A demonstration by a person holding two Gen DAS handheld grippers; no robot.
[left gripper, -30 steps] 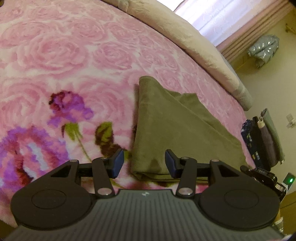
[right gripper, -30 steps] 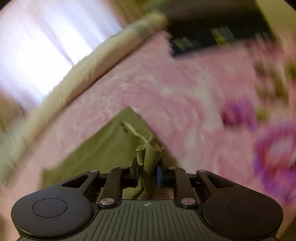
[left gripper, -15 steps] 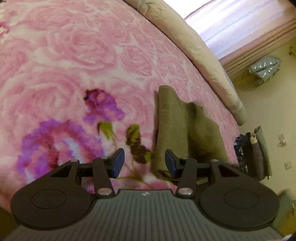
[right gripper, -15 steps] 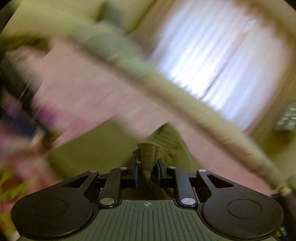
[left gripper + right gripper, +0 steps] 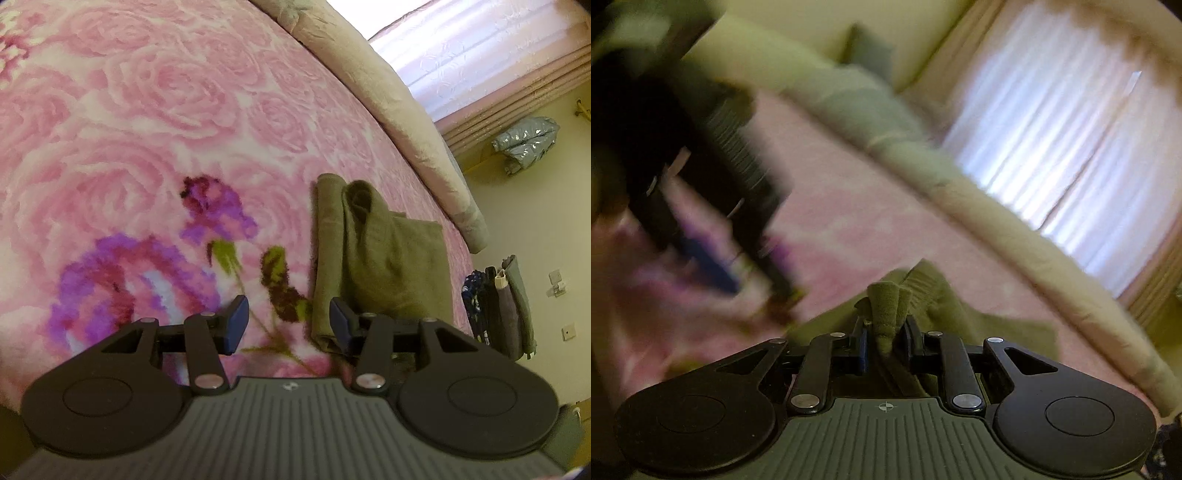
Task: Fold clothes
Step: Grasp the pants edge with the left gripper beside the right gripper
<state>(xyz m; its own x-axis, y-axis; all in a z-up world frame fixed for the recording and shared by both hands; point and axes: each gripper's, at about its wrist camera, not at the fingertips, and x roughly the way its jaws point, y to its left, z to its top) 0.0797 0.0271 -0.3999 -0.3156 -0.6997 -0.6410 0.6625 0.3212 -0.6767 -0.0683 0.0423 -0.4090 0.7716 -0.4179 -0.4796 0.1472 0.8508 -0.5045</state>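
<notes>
An olive-green garment (image 5: 373, 254) lies on the pink rose-patterned blanket (image 5: 155, 110), folded into a narrow strip with one flap bunched on top. My left gripper (image 5: 286, 325) hovers open just left of the garment's near end; its right fingertip (image 5: 340, 323) is at the cloth's edge and only blanket shows between the jaws. In the right wrist view my right gripper (image 5: 886, 341) is shut on a bunched corner of the olive garment (image 5: 888, 302). The left gripper (image 5: 713, 266) shows there as a dark blur at the left.
A beige rolled quilt (image 5: 388, 96) runs along the far edge of the bed below a bright curtained window (image 5: 461, 48). Beyond the bed's right edge stand folded clothes (image 5: 498, 302) and a silver jacket (image 5: 526, 142) against the wall.
My right gripper swung the pinched garment corner across, so the wide olive sheet is now a narrower folded strip. The left gripper shifted left off the cloth and stayed open.
</notes>
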